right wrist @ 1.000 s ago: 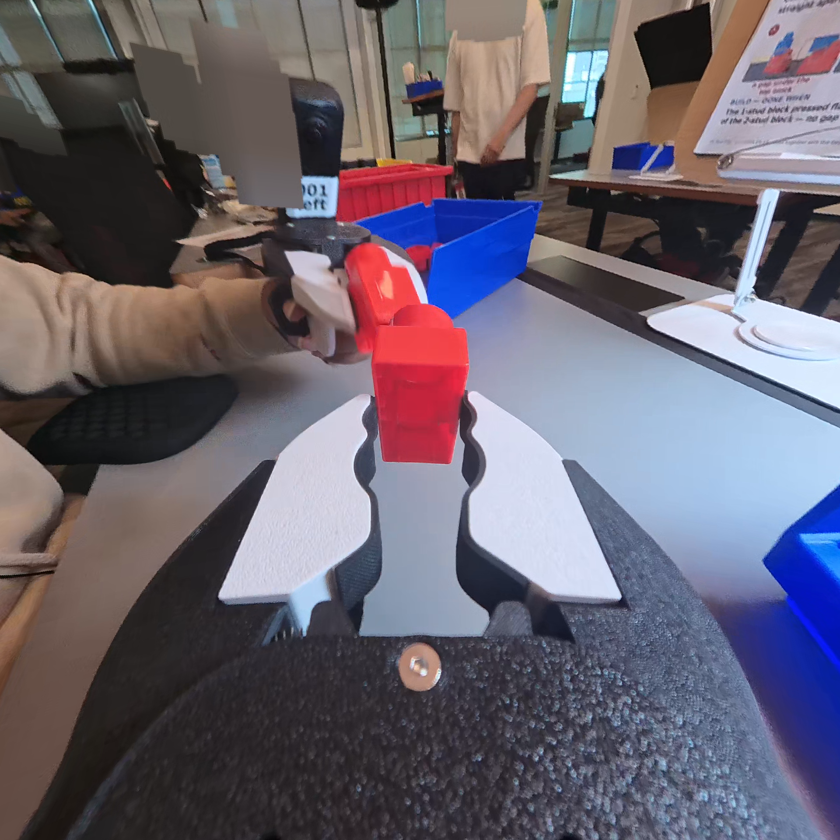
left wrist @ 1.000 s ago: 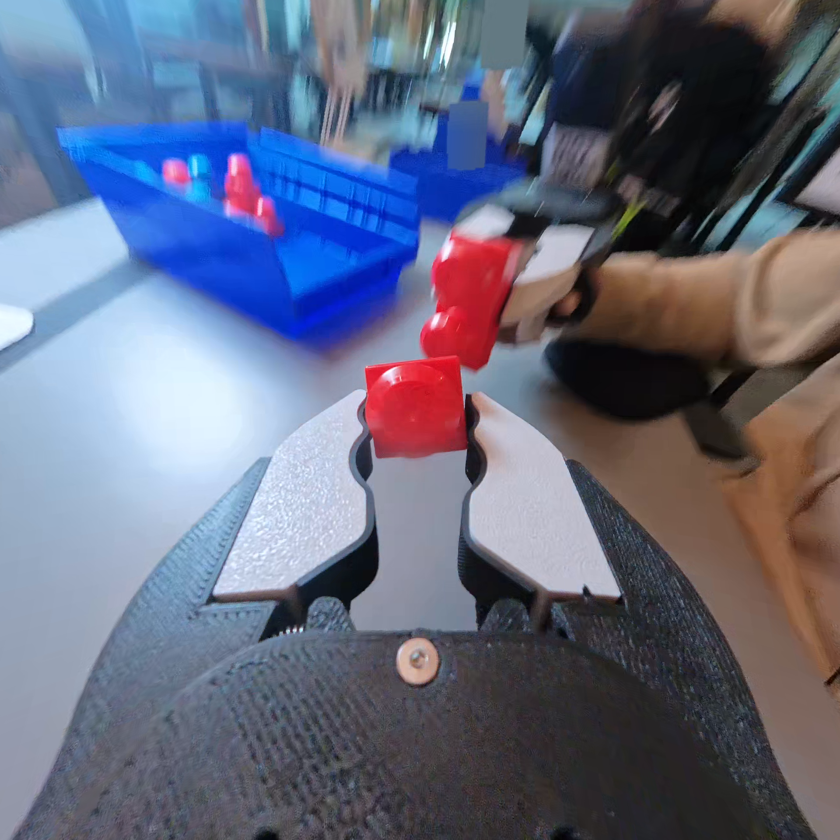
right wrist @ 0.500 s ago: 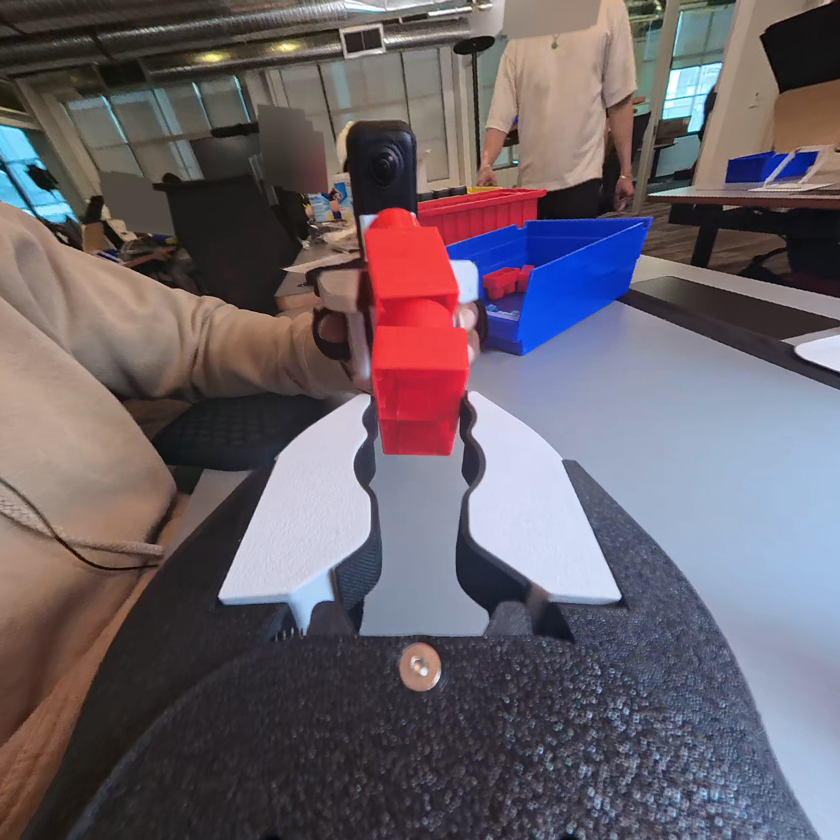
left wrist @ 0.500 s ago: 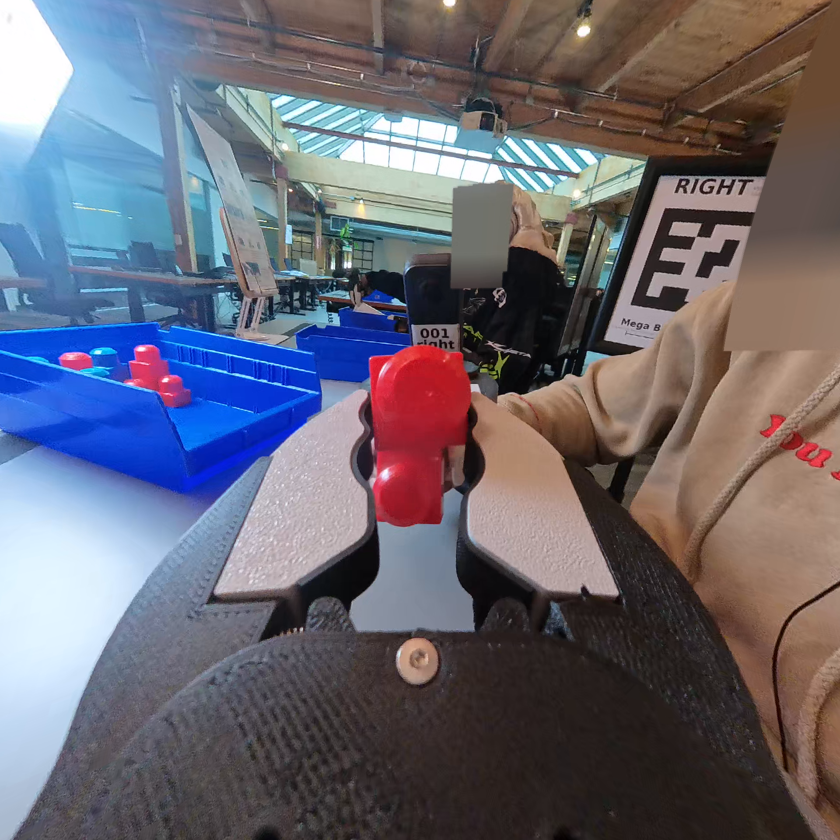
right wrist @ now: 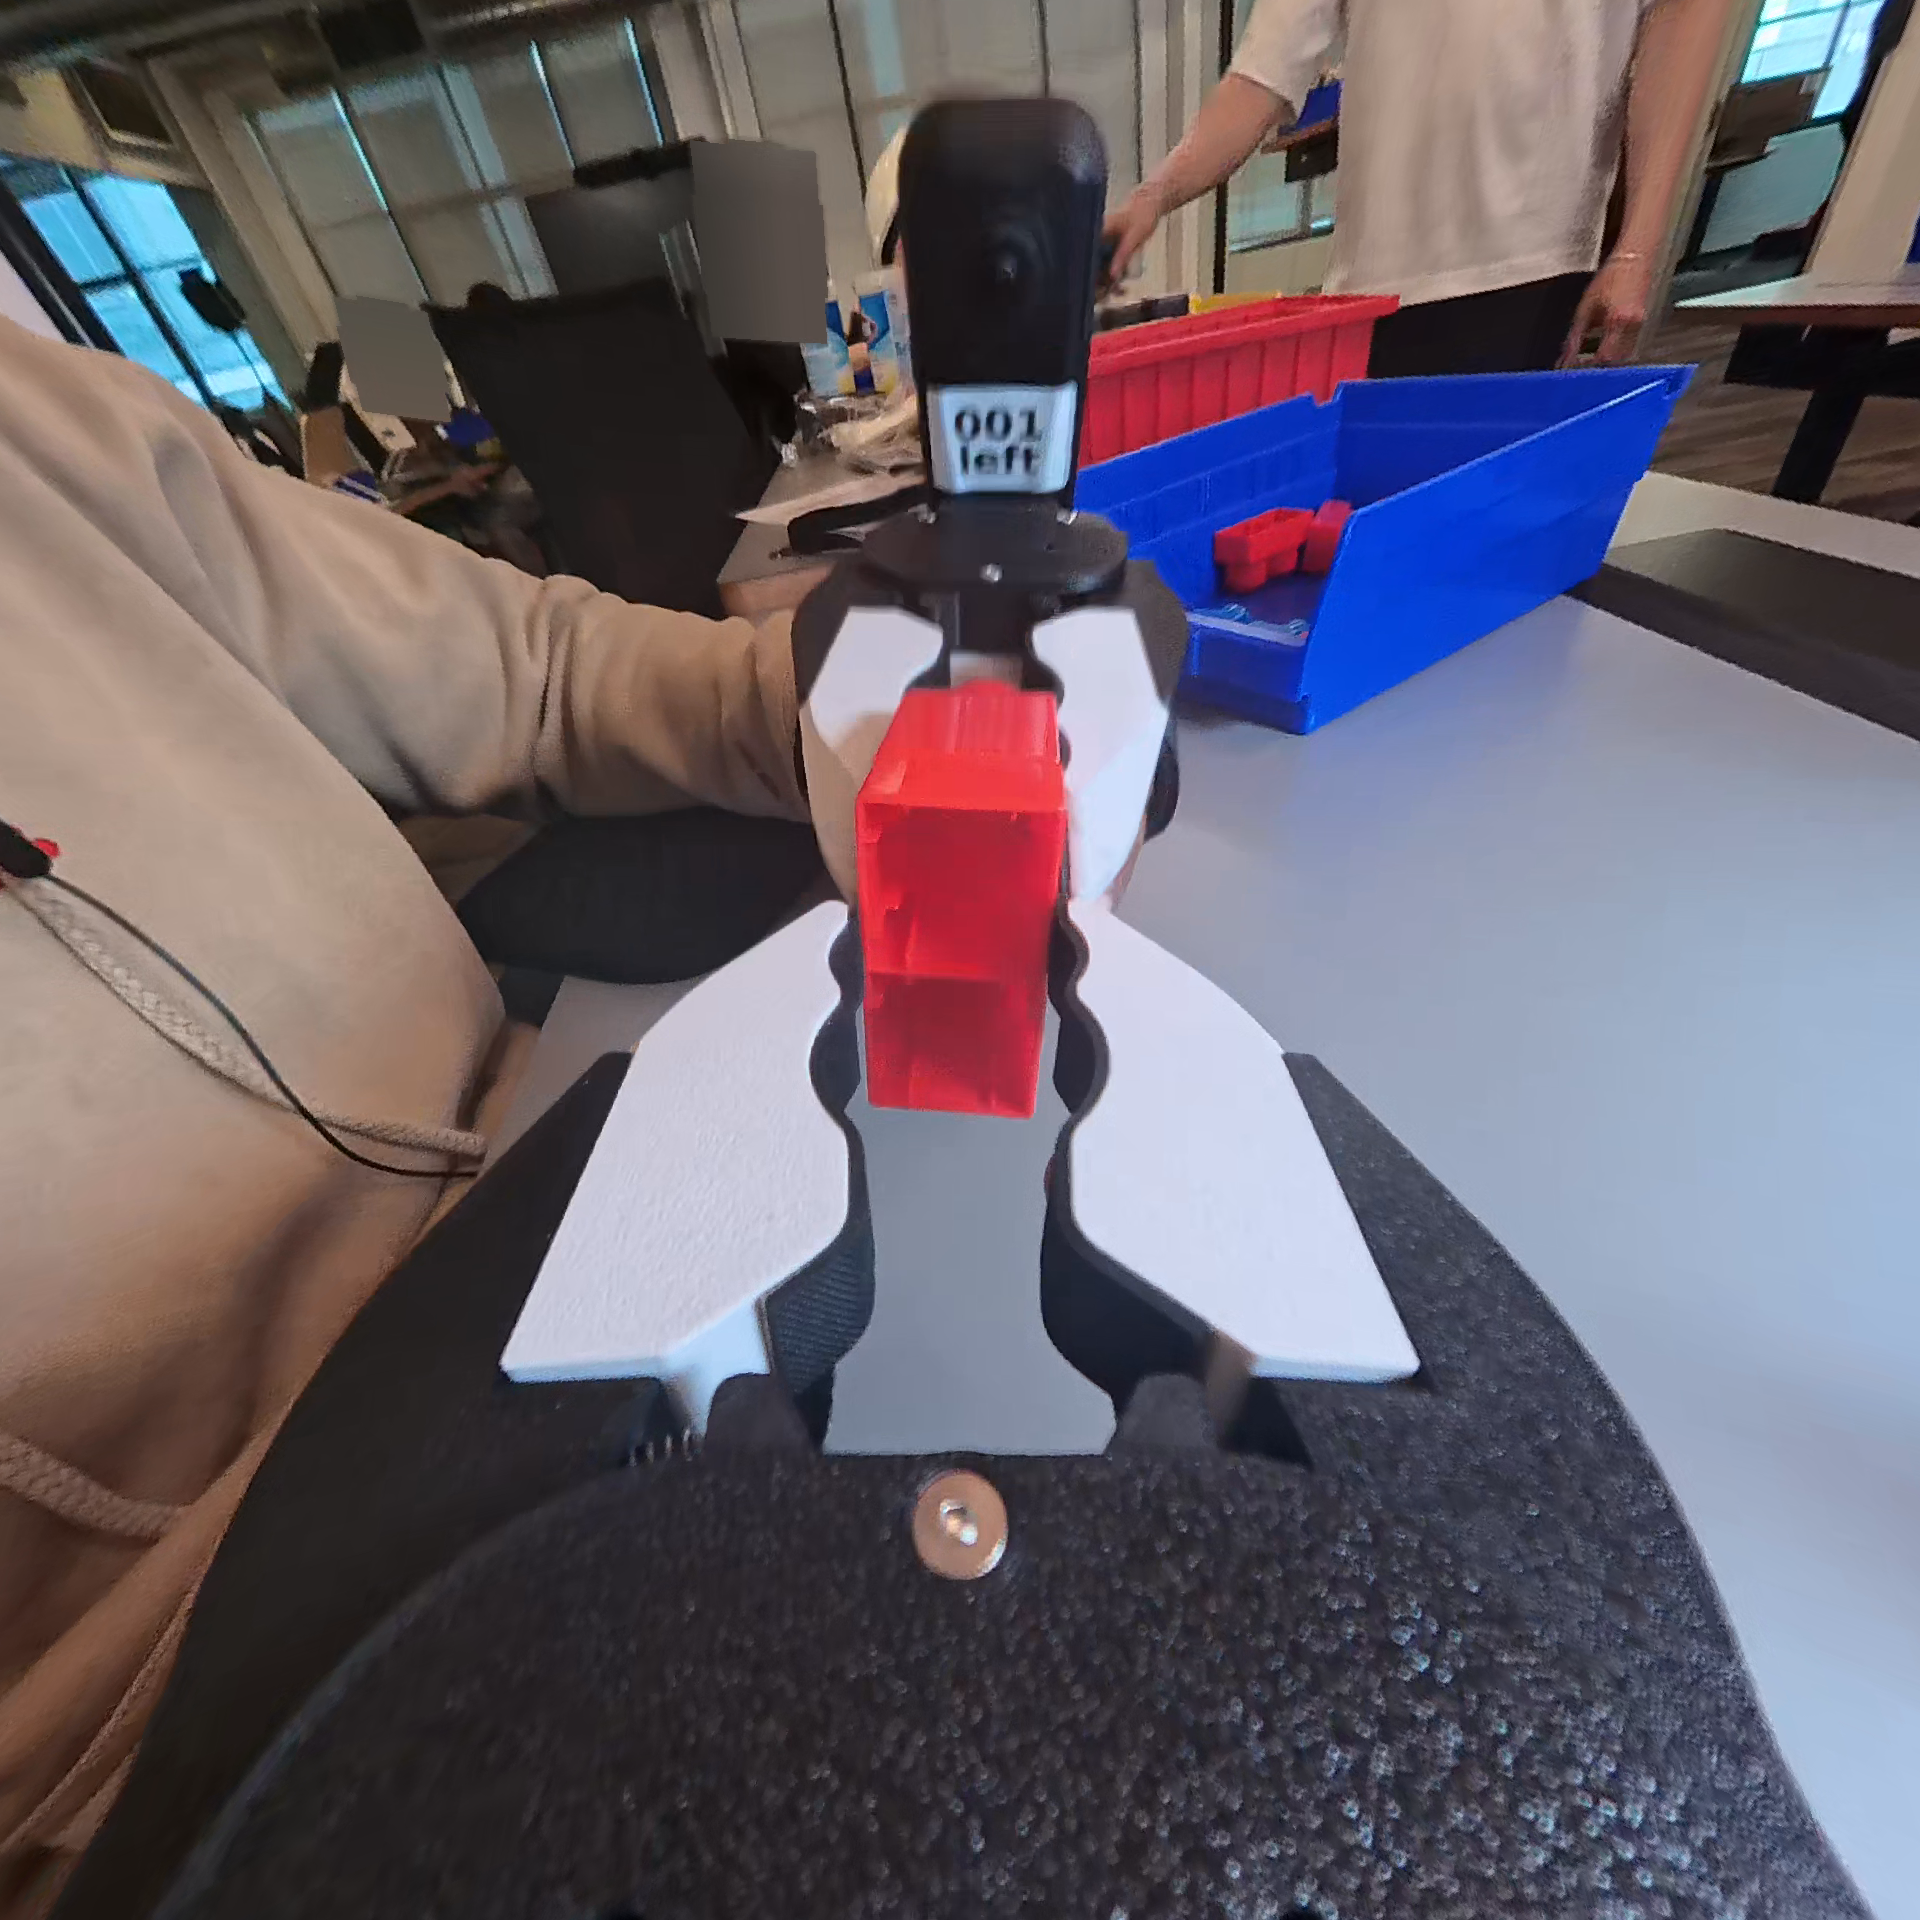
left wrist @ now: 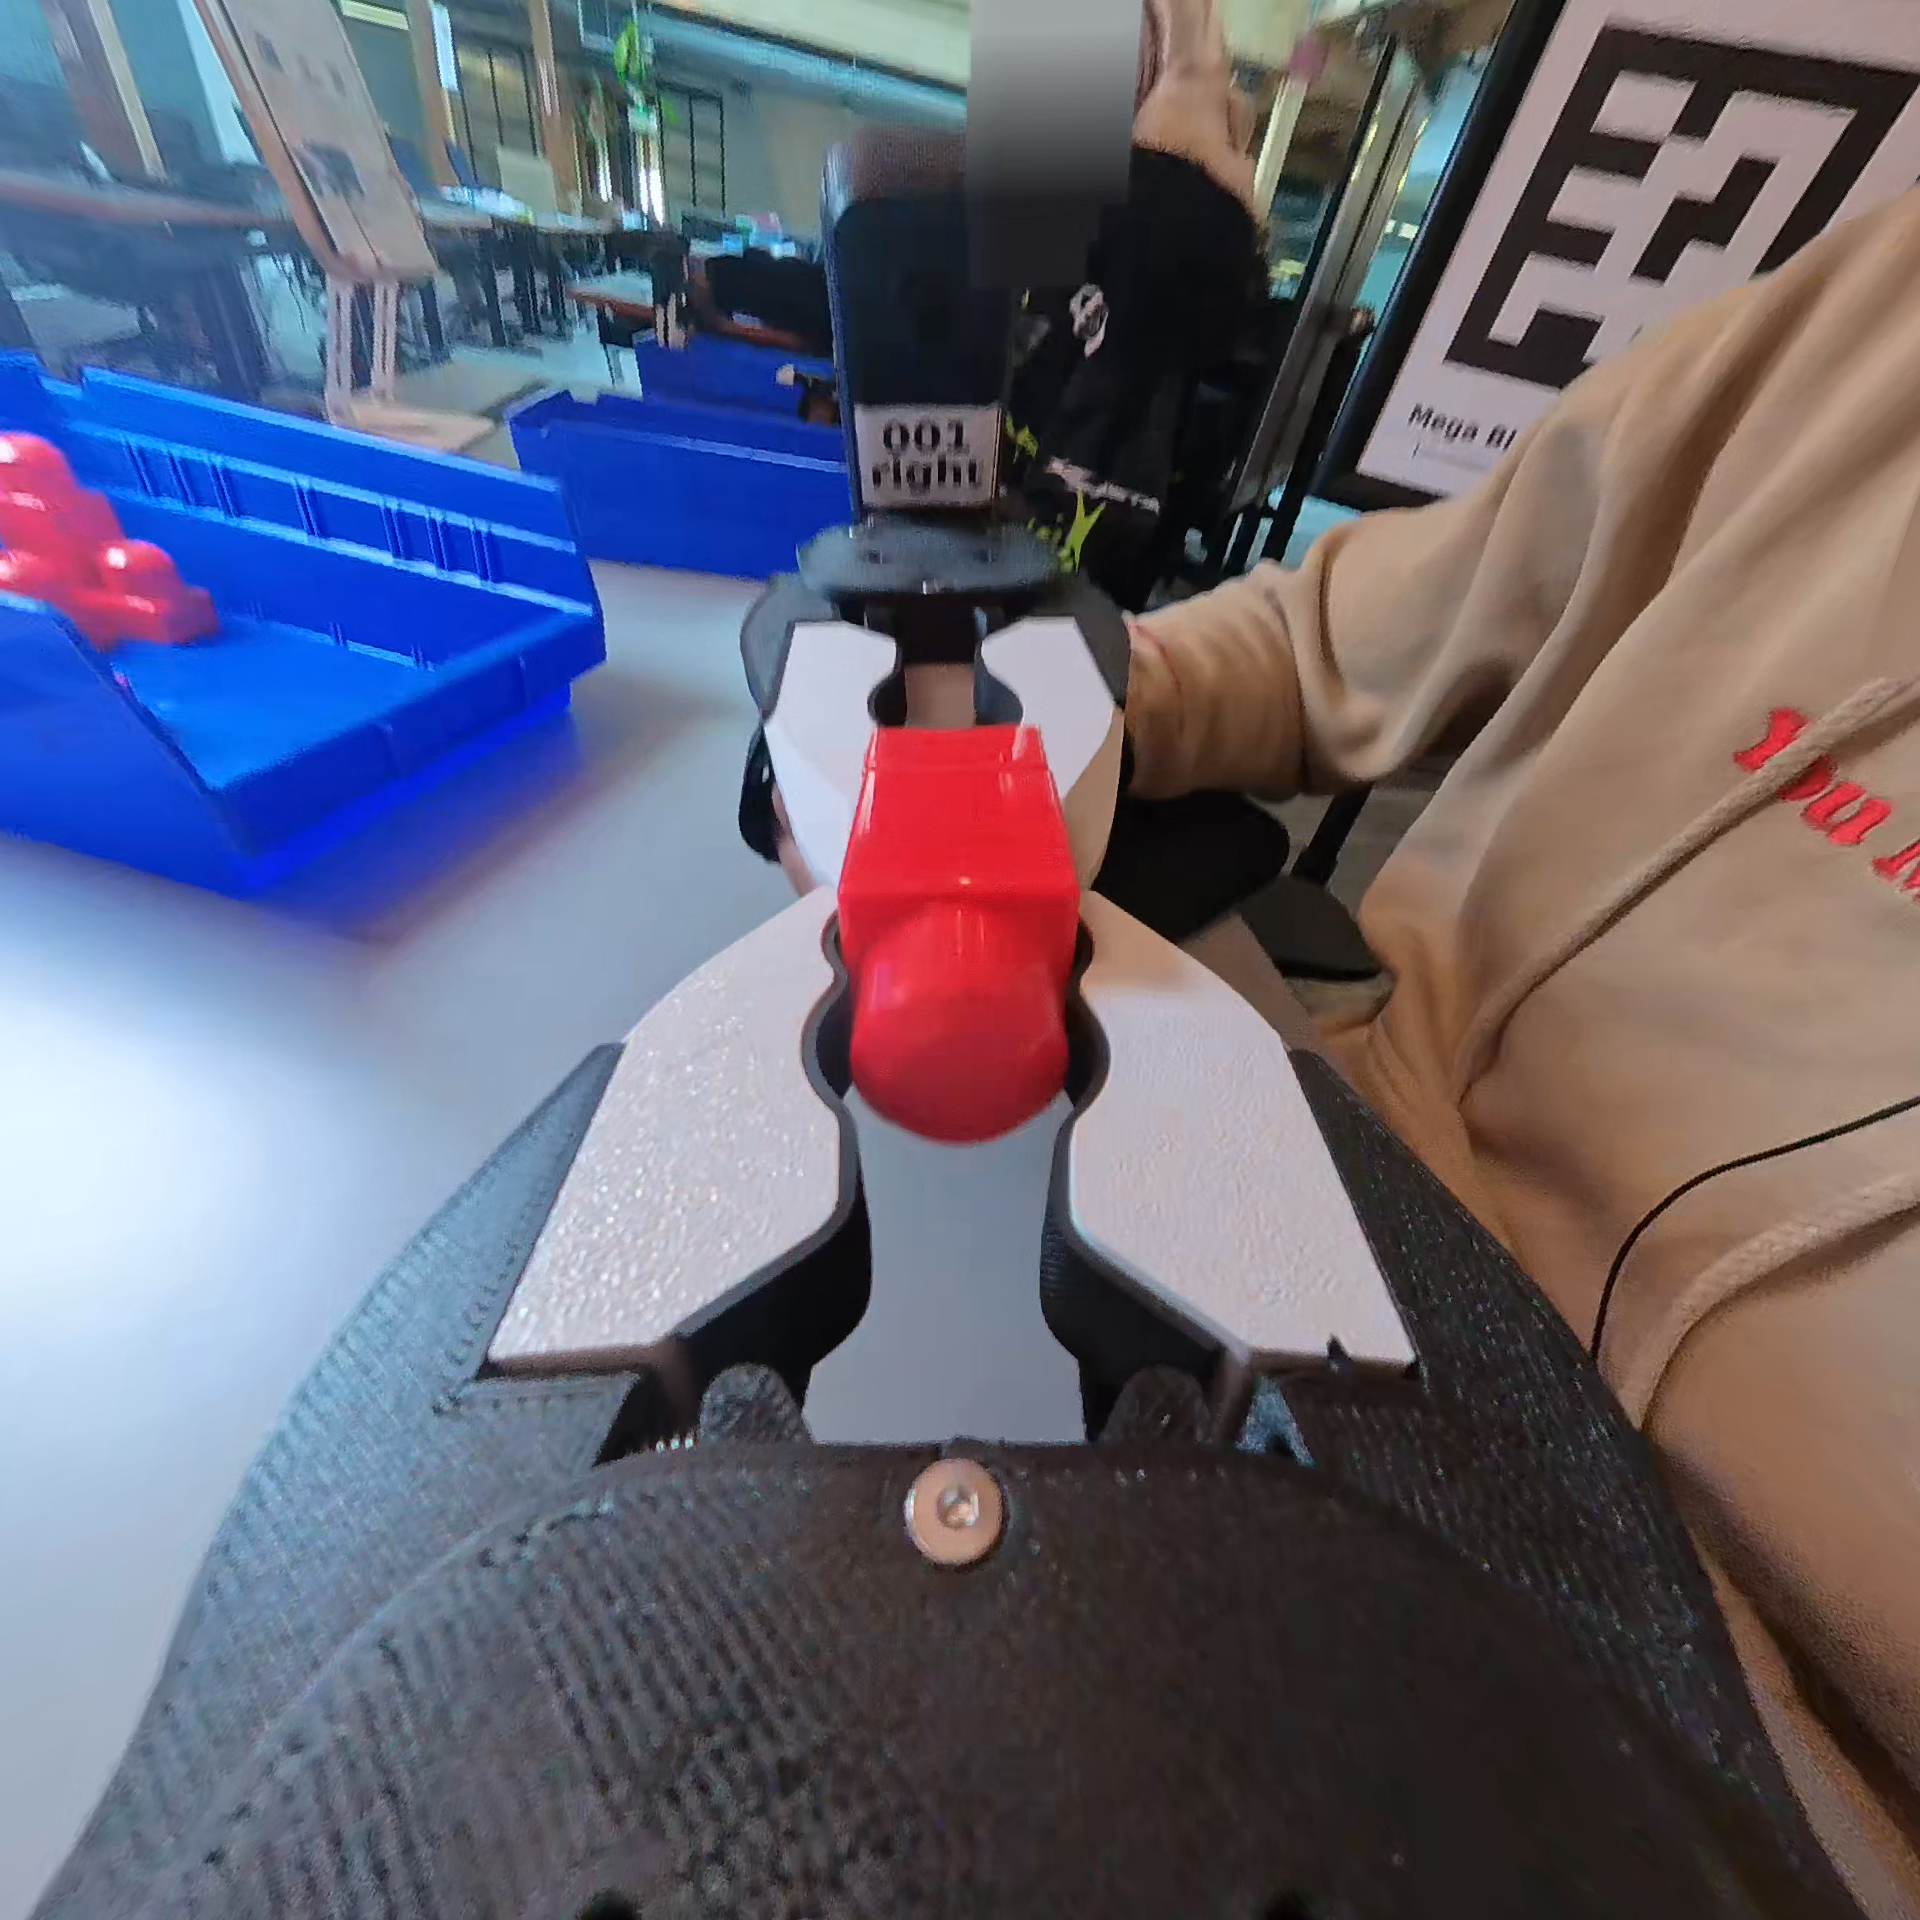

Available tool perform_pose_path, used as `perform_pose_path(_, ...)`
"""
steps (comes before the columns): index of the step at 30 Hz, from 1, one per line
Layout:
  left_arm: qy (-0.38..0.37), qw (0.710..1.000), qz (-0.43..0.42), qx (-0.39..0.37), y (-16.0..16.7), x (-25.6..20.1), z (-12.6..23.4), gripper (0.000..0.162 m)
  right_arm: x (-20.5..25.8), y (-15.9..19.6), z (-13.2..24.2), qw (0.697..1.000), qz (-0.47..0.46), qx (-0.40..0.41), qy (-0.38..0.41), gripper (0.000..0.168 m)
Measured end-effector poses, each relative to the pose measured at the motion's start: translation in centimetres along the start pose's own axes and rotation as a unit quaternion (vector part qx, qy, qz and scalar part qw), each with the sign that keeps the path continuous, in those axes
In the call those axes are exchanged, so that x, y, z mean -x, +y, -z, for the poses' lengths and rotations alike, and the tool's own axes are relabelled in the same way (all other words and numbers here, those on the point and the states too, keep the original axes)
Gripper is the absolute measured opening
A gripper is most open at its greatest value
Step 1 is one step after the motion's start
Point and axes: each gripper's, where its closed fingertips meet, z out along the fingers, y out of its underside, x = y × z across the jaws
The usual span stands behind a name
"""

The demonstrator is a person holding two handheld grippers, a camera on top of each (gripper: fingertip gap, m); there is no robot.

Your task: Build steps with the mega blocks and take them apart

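My left gripper (left wrist: 956, 935) is shut on a red one-stud block (left wrist: 956, 852), its stud pointing back at the camera. My right gripper (right wrist: 951, 935) is shut on a red two-stud block (right wrist: 951, 966), held on end with its hollow underside toward the camera. The grippers face each other above the table, and the two blocks meet end to end. The right gripper (left wrist: 945, 727) shows just behind the block in the left wrist view. The left gripper (right wrist: 982, 707) shows beyond the blocks in the right wrist view. The joint between the blocks is hidden.
A blue bin (left wrist: 312, 790) holding red blocks (left wrist: 94, 571) stands on the grey table (left wrist: 208, 1195) to the left, another blue bin (left wrist: 675, 488) behind. The right wrist view shows a blue bin (right wrist: 1475, 561) with red blocks (right wrist: 1268, 540), a red bin (right wrist: 1226, 374) and a standing person (right wrist: 1455, 156). The tips of both grippers are at nearly the same place.
Both grippers have swung up from the table to face each other. The two red blocks, apart one second ago, have come together end to end.
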Motion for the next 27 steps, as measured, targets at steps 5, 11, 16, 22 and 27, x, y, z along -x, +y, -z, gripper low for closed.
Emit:
perform_pose_path(5, -0.013, 1.000, -0.007, -0.009, -0.4, 0.6, 0.1, 0.036, -0.6, 0.0, 0.0, 1.000, -0.003, 0.014, 0.005, 0.035)
perform_pose_path(11, -0.058, 0.996, -0.042, 0.056, 0.5, 1.3, 0.4, 0.036, -1.7, -1.2, 0.9, 0.995, 0.061, 0.062, 0.050, 0.051)
perform_pose_path(16, -0.074, 0.983, -0.077, 0.149, 3.0, 1.0, -0.6, 0.036, -0.9, 0.9, -0.6, 0.975, 0.115, 0.183, 0.052, 0.047)
perform_pose_path(22, -0.087, 0.974, -0.119, 0.174, 3.4, 0.4, -0.4, 0.036, -0.5, 2.0, -1.0, 0.967, 0.132, 0.216, 0.041, 0.034)
perform_pose_path(27, -0.176, 0.976, -0.108, 0.066, -1.0, 3.0, 2.5, 0.048, -6.9, -3.7, 4.4, 0.966, 0.119, 0.133, 0.189, 0.034)
